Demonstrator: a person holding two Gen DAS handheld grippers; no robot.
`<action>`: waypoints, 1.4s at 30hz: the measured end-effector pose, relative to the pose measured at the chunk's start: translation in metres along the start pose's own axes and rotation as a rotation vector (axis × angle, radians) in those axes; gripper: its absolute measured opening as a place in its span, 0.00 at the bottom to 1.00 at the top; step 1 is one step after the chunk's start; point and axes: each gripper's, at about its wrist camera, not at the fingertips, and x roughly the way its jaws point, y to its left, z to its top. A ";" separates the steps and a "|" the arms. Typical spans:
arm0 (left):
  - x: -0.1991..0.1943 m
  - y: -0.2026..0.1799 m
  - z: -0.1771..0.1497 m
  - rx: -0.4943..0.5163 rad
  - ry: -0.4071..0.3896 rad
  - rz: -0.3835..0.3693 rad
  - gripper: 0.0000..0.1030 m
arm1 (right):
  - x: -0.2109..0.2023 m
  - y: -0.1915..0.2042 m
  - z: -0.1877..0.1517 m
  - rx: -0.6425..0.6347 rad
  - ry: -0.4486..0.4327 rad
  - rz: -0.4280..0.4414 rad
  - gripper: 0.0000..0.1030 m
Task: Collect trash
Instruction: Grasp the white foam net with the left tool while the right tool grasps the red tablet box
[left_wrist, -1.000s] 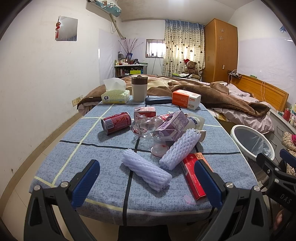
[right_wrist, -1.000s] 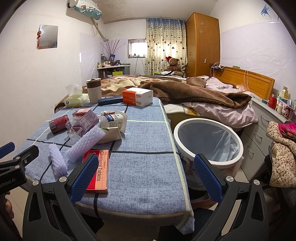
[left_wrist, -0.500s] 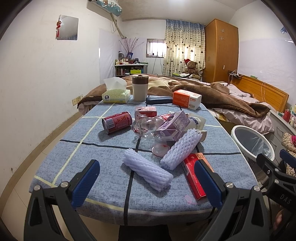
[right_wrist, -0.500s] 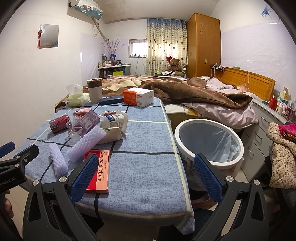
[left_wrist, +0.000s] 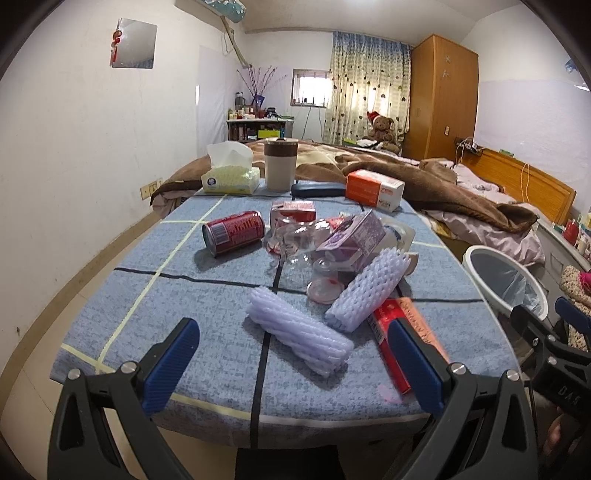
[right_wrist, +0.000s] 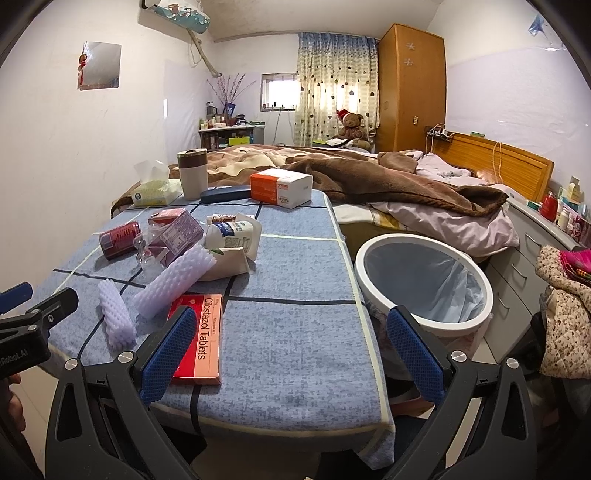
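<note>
Trash lies on a blue-clothed table (left_wrist: 155, 295): two white foam nets (left_wrist: 299, 334) (left_wrist: 365, 291), a red can (left_wrist: 234, 232) on its side, a crushed clear bottle (left_wrist: 299, 251), a purple carton (left_wrist: 351, 236) and a red tablet box (right_wrist: 201, 334). A white bin (right_wrist: 424, 284) with a blue liner stands right of the table. My left gripper (left_wrist: 291, 369) is open and empty before the near table edge, facing the nearer foam net. My right gripper (right_wrist: 291, 350) is open and empty, with the tablet box by its left finger.
At the table's far end stand a tissue box (left_wrist: 229, 173), a beige cup (left_wrist: 280, 164), a dark case (left_wrist: 317, 190) and an orange-white box (left_wrist: 373, 190). A bed with a brown blanket (right_wrist: 388, 181) lies behind. Drawers (right_wrist: 524, 266) and clothes (right_wrist: 565, 306) are at right.
Both grippers have edged slightly forward toward the table. Nothing on the table has moved.
</note>
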 end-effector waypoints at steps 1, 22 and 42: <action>0.002 0.002 -0.002 0.004 0.007 0.001 1.00 | 0.001 0.000 -0.002 0.000 0.002 0.011 1.00; 0.081 0.044 -0.014 -0.207 0.284 -0.237 0.97 | 0.061 0.052 -0.033 -0.088 0.180 0.226 0.93; 0.111 0.025 0.004 -0.137 0.343 -0.170 0.64 | 0.080 0.047 -0.030 -0.109 0.203 0.270 0.62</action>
